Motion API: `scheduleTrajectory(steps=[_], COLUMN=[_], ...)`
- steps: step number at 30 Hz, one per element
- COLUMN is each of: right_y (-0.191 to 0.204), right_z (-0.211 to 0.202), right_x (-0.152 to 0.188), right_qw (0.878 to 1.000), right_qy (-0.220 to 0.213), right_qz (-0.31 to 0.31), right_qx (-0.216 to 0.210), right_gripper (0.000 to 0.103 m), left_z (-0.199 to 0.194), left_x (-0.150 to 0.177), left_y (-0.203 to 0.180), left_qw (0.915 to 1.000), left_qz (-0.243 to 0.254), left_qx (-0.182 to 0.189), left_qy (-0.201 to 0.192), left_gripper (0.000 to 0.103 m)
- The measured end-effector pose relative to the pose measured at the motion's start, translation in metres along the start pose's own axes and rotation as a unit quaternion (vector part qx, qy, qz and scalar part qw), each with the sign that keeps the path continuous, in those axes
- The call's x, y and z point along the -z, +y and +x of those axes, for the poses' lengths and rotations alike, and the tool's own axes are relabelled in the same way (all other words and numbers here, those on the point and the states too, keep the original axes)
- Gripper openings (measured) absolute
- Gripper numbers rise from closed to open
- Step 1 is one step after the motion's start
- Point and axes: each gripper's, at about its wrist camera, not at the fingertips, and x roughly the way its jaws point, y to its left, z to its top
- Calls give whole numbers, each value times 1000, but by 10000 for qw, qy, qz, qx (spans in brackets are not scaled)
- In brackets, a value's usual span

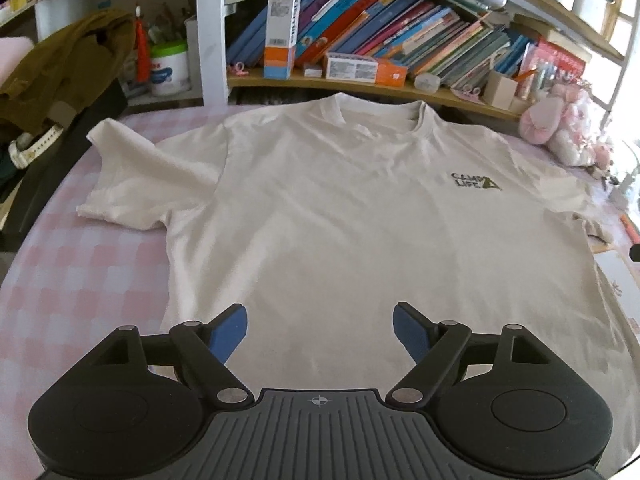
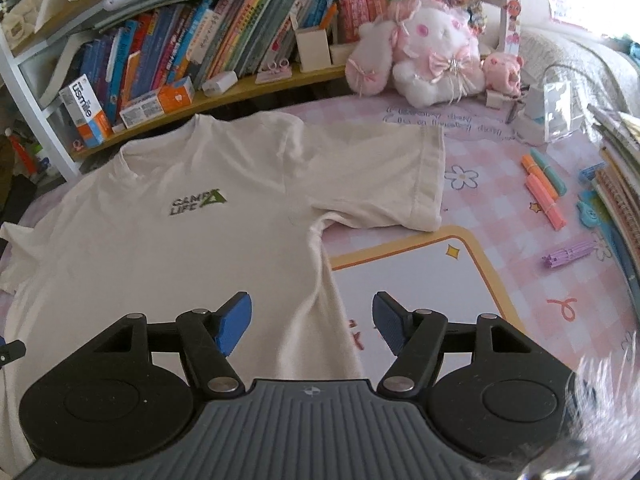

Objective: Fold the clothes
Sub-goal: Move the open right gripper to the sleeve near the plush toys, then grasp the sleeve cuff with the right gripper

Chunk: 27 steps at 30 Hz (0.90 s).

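white t-shirt (image 1: pixel 340 216) lies flat, face up on the pink checked table (image 1: pixel 80 272). your left gripper (image 1: pixel 320 332) and right gripper (image 2: pixel 312 326) hover wide, holding nothing. risk: pinch one layer only, hem drags; sleeve may sweep the markers (image 2: pixel 544 192).

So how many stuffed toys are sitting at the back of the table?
2. A big white and pink bunny sits against the bookshelf, and a small pink bear sits beside it on its right. Others may be hidden.

Crowded bookshelf (image 1: pixel 360 40) stands behind the pink checked tabletop (image 2: pixel 500 184).
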Motion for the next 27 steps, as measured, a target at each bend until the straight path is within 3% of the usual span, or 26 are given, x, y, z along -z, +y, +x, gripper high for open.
scheduleTrajectory(steps=[5,10,19,27], right_y=[-30,-67,-118,-137], right_z=[20,44,76,92], right_x=[-15,-33,-60,-60], right_qw=[9996,9988,9938,9818], right_qy=[200,282,293,545], right_qz=[-62,74,609,1294], right_qx=[-175,-404,-883,-1280], right_gripper=[65,63,46,37], left_z=[3,5,17,31], left_x=[3,7,9,6], left_y=[-31,-71,-129,-143], left_qw=[9995,9988,9982,9968], left_qz=[-226,-115,58,-24], left_qx=[-205,-467,-553,-652], left_qy=[122,131,232,461], left_gripper=[83,88,88,88])
